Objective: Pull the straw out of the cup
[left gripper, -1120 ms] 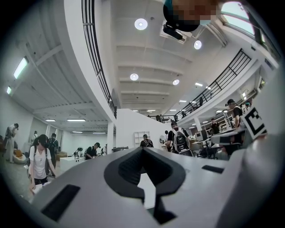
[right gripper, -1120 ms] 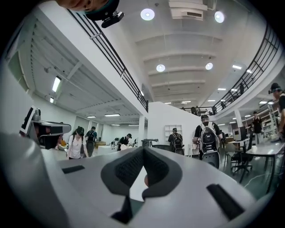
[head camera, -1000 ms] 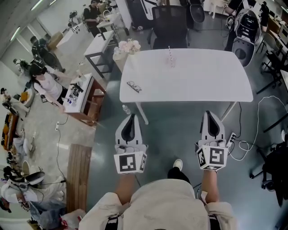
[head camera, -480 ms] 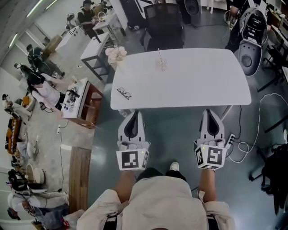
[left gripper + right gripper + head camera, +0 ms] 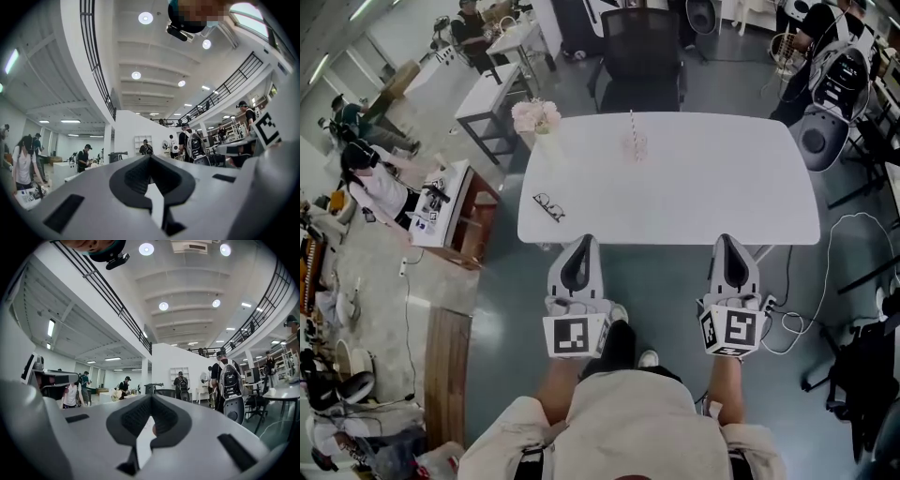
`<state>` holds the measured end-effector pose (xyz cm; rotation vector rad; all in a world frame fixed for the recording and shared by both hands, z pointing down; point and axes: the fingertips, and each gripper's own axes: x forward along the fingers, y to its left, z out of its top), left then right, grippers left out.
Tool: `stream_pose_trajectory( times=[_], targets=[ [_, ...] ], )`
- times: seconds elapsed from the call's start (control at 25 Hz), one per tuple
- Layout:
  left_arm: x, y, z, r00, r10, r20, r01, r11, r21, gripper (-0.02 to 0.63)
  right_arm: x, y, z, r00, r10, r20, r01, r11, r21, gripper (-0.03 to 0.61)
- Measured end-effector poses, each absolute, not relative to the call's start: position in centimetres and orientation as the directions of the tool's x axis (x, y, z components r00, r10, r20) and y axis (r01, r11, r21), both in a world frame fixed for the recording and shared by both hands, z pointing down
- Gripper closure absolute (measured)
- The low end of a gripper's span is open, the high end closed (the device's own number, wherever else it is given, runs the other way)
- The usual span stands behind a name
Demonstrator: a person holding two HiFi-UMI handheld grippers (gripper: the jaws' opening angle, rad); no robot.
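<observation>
Pale flowers (image 5: 536, 116) are seen at the far left corner of the white table (image 5: 722, 187), and a pair of glasses (image 5: 549, 206) is laid near its left edge. The left gripper (image 5: 579, 246) is held at the table's near edge, its jaws pressed together on nothing. The cup (image 5: 637, 147) is placed upright near the table's far edge, with the straw (image 5: 632, 122) standing in it. The right gripper (image 5: 729, 242) is held at the near edge too, its jaws also pressed together and empty.
</observation>
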<state>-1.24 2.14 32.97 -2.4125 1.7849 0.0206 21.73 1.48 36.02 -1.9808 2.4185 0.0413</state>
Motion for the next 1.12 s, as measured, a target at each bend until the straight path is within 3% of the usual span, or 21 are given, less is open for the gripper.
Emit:
stream_pose_trajectory(
  times=[0.64, 1.12],
  targets=[
    [-11.5, -15.3, 34.0, 0.32, -0.94, -0.113, -0.947, -0.318, -0.041, 0.612, 9.3, -16.4, 33.7, -0.233, -0.972, -0.012, -0.966, 0.229, 0.122, 0.577],
    [-13.4, -21.0, 36.5, 0.409, -0.91, -0.074, -0.911, -0.411, 0.026, 0.611, 5.8, -21.5, 35.2, -0.207, -0.978, 0.035, -0.964, 0.21, 0.164, 0.577]
  ],
)
